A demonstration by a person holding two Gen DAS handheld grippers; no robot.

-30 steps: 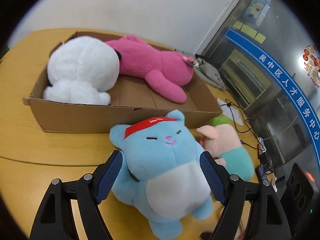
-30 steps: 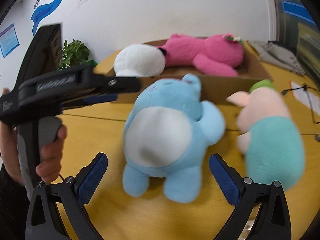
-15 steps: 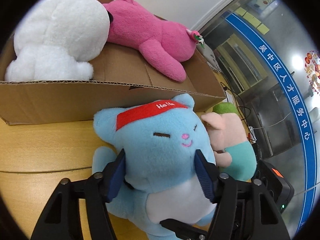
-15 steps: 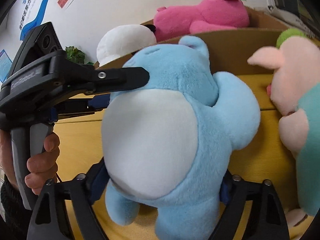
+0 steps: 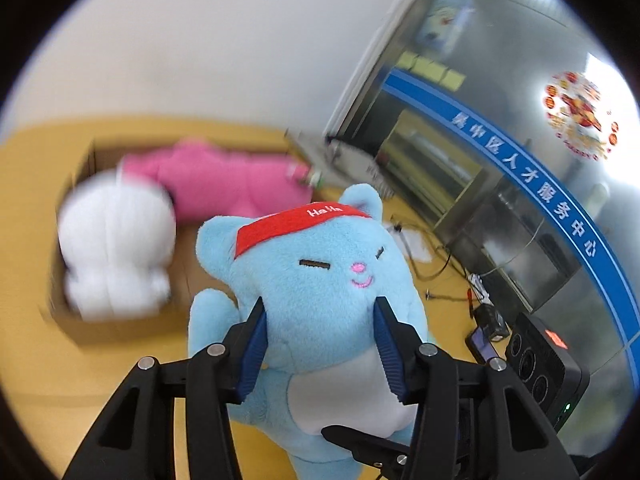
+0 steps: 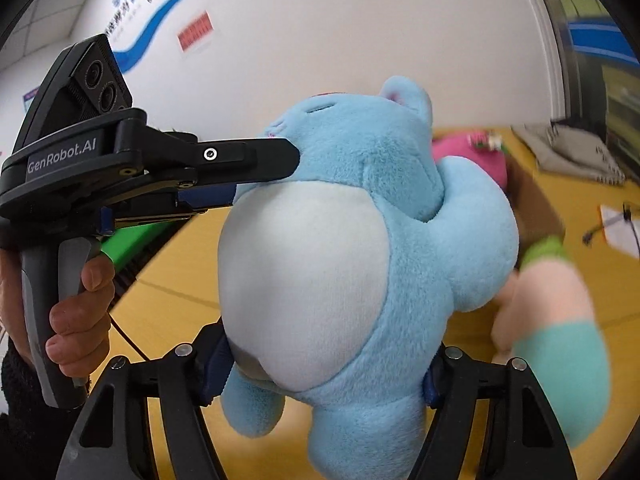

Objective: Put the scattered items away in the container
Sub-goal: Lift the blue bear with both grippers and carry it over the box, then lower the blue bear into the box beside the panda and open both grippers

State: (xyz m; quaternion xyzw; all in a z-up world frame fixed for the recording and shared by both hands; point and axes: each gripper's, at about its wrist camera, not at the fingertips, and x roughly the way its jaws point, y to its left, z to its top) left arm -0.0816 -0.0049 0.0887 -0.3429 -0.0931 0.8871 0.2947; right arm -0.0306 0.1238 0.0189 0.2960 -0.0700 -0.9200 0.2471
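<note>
left tongs [image 5: 318, 322]: closing, pads pressed into blue plush toy [image 5: 320, 280] head | right tongs [image 6: 324, 364]: closing, squeezing its lower body | hand [image 6: 78, 320]: grips left handle

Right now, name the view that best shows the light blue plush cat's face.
Left wrist view: the light blue plush cat faces the camera, red headband, eyes and mouth clear. Right wrist view shows mostly its white belly, face foreshortened.

Bright, even indoor light, soft shadows. Heavy fisheye bending and black corners in both views. The blue plush [image 5: 320, 280] is sharp; the far cardboard box [image 5: 80, 320] and pink-and-teal plush [image 6: 560, 320] smear with motion blur.
</note>
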